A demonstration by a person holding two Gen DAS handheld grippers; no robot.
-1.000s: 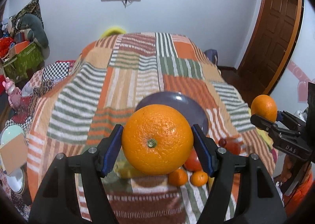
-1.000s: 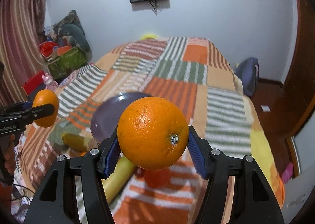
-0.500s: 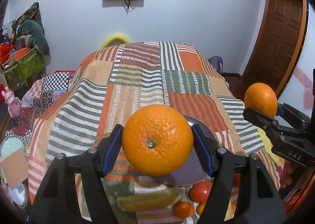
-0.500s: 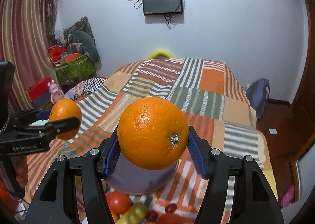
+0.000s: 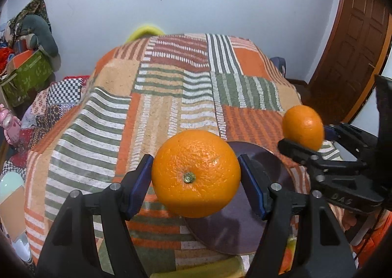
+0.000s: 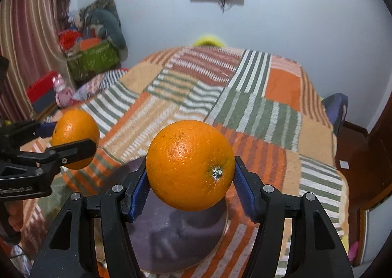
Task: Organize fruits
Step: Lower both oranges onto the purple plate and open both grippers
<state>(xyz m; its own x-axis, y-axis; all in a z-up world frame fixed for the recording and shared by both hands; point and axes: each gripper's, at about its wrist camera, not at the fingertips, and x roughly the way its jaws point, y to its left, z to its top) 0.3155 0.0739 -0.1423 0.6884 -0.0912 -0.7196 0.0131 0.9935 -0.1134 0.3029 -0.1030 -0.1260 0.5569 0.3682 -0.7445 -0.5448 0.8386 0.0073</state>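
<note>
I've got my left gripper clamped on one orange, stem end facing the camera, held in the air above the purple plate. My right gripper pinches a second orange over that same plate on the striped patchwork blanket.

The right gripper clamps an orange above a purple plate near the bed's front edge. At left, the left gripper (seen sideways) grips another orange.
</note>
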